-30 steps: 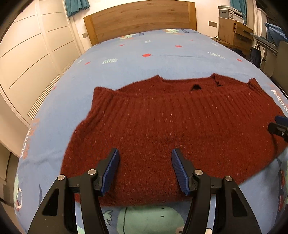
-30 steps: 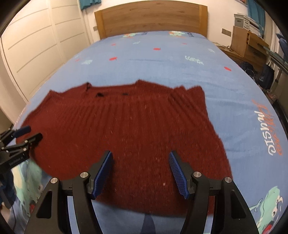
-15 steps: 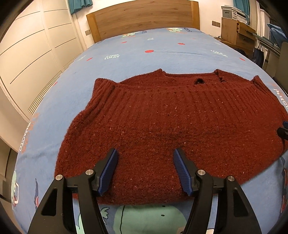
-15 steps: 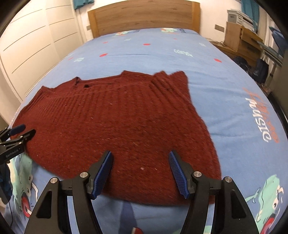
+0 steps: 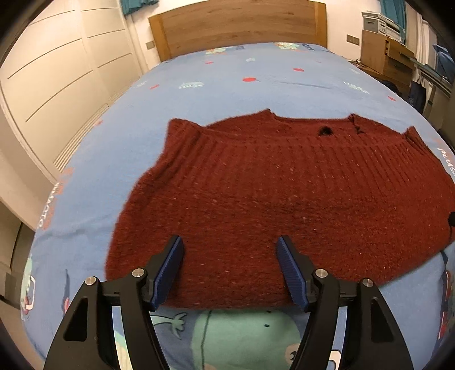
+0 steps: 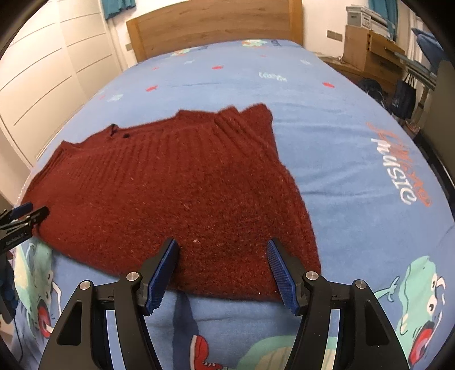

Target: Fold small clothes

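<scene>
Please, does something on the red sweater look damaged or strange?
Yes. The red sweater has a small dark hole near its far edge, with a loose-looking torn spot beside it. Otherwise it lies flat on the blue bedsheet.

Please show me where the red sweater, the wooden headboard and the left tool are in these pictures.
red sweater [image 5: 284, 193]: left wrist view, middle of the knitted body.
wooden headboard [image 6: 216, 25]: right wrist view, centre of the panel.
left tool [image 5: 229, 270]: left wrist view, midway between its blue fingertips, both apart.
</scene>
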The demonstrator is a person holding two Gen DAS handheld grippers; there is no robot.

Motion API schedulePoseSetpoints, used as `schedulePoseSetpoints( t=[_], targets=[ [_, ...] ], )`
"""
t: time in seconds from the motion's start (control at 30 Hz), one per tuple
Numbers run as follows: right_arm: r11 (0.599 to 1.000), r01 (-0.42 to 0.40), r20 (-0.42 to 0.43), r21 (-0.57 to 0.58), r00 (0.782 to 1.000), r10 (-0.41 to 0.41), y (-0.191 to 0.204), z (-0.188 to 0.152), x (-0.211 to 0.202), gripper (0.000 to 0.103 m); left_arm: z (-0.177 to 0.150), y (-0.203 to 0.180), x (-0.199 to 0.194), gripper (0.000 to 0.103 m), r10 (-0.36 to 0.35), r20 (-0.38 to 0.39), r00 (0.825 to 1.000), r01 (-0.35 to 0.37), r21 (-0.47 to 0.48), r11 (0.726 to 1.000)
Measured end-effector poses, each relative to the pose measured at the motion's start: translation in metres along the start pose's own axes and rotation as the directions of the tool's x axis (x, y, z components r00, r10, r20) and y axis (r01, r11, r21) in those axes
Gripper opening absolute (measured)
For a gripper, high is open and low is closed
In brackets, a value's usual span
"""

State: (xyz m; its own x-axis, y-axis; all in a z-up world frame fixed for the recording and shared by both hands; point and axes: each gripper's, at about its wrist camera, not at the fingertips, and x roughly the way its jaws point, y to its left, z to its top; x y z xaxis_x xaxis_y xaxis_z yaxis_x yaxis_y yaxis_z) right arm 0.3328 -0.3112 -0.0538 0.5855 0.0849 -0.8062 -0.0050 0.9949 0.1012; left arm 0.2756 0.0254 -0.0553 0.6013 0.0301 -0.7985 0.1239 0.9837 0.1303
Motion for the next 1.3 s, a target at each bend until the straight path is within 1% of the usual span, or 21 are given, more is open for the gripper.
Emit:
schedulePoseSetpoints(
  t=[0.17, 0.3, 0.37, 0.5, 0.63, 0.8, 0.93, 1.07, 1.1, 1.17, 1.27, 1.3],
  targets=[
    [1.0, -0.031, 0.033, -0.006, 0.999, 0.031, 0.014, 0.011, -0.005, 0.067, -0.004, 0.013, 0.006, 0.063, 0.039, -0.022, 0.999, -0.04, -0.036, 0.999],
    [0.999, -0.031, -0.003, -0.042, 1.0, 0.031, 0.026, 0.009, 0.012, 0.067, -0.012, 0.017, 0.009, 0.067, 0.054, -0.033, 0.998, -0.056, -0.045, 0.997],
    [0.999, -0.024, -0.017, -0.036, 1.0, 0.023, 0.023, 0.004, 0.019, 0.067, -0.015, 0.019, 0.009, 0.069, 0.058, -0.035, 0.998, -0.06, -0.049, 0.997],
    [1.0, -0.019, -0.027, 0.0, 0.999, 0.019, 0.009, -0.001, 0.018, 0.068, -0.016, 0.022, 0.007, 0.07, 0.059, -0.043, 0.997, -0.061, -0.062, 0.996],
    [1.0, 0.0, -0.035, 0.024, 0.999, 0.001, -0.003, -0.009, 0.008, 0.068, -0.015, 0.022, 0.001, 0.07, 0.062, -0.048, 0.997, -0.065, -0.072, 0.995],
    [0.999, -0.011, -0.026, 0.05, 1.0, 0.012, -0.008, -0.02, -0.013, 0.068, -0.017, 0.024, -0.012, 0.07, 0.054, -0.055, 0.997, -0.059, -0.092, 0.994],
    [0.998, -0.027, -0.02, 0.065, 0.999, 0.028, -0.009, -0.035, -0.031, 0.068, -0.021, 0.027, -0.025, 0.07, 0.036, -0.064, 0.997, -0.043, -0.117, 0.992],
    [0.995, -0.048, -0.014, 0.093, 0.999, 0.049, -0.01, -0.052, -0.051, 0.068, -0.026, 0.034, -0.038, 0.07, -0.008, -0.07, 0.998, -0.004, -0.167, 0.986],
    [0.994, -0.051, -0.011, 0.1, 0.999, 0.053, -0.01, -0.057, -0.056, 0.068, -0.027, 0.038, -0.042, 0.07, -0.033, -0.069, 0.997, 0.019, -0.196, 0.98],
    [0.993, -0.054, -0.009, 0.108, 0.998, 0.056, -0.01, -0.064, -0.065, 0.068, -0.031, 0.051, -0.048, 0.07, -0.086, -0.068, 0.994, 0.065, -0.275, 0.959],
    [0.992, -0.055, -0.005, 0.11, 0.998, 0.056, -0.009, -0.074, -0.078, 0.068, -0.035, 0.075, -0.052, 0.07, -0.164, -0.065, 0.984, 0.125, -0.4, 0.908],
    [0.992, -0.057, 0.0, 0.115, 0.998, 0.057, -0.009, -0.078, -0.084, 0.068, -0.038, 0.085, -0.053, 0.07, -0.196, -0.063, 0.979, 0.147, -0.451, 0.88]
  ],
)
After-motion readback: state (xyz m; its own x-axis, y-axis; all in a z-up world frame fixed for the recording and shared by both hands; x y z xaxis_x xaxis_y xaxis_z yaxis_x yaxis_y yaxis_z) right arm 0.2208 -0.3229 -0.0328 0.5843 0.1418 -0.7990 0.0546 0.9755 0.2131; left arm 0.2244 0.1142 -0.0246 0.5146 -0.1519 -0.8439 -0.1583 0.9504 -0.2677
